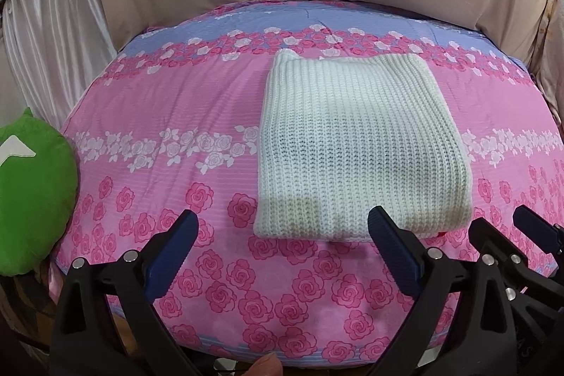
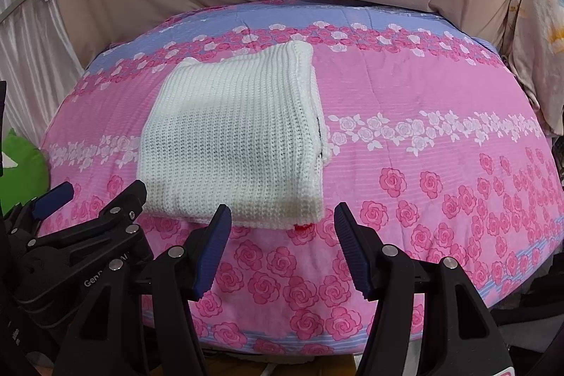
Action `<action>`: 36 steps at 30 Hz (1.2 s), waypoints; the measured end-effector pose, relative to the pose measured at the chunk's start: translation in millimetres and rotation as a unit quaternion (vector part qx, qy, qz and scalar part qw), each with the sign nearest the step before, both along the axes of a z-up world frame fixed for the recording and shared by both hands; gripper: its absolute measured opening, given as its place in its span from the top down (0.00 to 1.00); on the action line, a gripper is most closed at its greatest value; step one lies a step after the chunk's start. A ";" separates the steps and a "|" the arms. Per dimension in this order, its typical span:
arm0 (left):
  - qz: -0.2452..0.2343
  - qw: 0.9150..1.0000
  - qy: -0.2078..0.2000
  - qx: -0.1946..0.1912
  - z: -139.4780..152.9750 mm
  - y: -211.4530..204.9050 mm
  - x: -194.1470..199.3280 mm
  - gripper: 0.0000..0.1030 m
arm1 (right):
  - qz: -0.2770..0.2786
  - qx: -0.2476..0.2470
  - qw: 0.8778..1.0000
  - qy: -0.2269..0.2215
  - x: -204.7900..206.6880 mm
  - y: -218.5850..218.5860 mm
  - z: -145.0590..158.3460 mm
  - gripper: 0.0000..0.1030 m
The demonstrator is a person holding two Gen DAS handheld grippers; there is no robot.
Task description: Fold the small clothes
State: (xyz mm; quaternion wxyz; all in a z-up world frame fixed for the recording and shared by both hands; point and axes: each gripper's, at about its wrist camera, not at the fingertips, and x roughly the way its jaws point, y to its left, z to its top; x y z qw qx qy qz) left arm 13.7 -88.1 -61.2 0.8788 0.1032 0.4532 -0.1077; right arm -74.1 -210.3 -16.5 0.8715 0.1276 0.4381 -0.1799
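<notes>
Folded white knit garment (image 1: 359, 147) lies flat; left gripper (image 1: 282, 249) and right gripper (image 2: 282, 242) hover near, wide, empty, apparently released.

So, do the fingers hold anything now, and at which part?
Nothing is held. Both the left gripper and right gripper are open, apart from the folded white knit.

The green plush toy (image 1: 31, 196) was cut off at your left view's edge. A small red scrap (image 2: 303, 227) under the white knit garment (image 2: 232, 147) stayed mostly hidden.
</notes>
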 end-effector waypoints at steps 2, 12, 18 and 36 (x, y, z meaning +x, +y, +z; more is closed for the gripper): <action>0.001 1.000 -0.001 0.002 0.0 -0.3 -0.1 0.08 | 0.000 0.000 1.000 0.000 0.4 -0.3 0.3 0.43; 0.007 1.000 -0.019 0.015 6.7 -2.9 -2.1 0.08 | -0.006 -0.002 1.000 -0.006 -0.6 -0.1 4.0 0.43; 0.009 1.000 -0.025 0.014 9.4 -4.3 -2.5 0.08 | -0.010 -0.003 1.000 -0.008 -1.3 0.1 5.8 0.43; 0.011 1.000 -0.017 0.005 9.3 -2.4 1.3 0.06 | -0.016 -0.003 1.000 -0.010 -1.2 3.7 7.8 0.43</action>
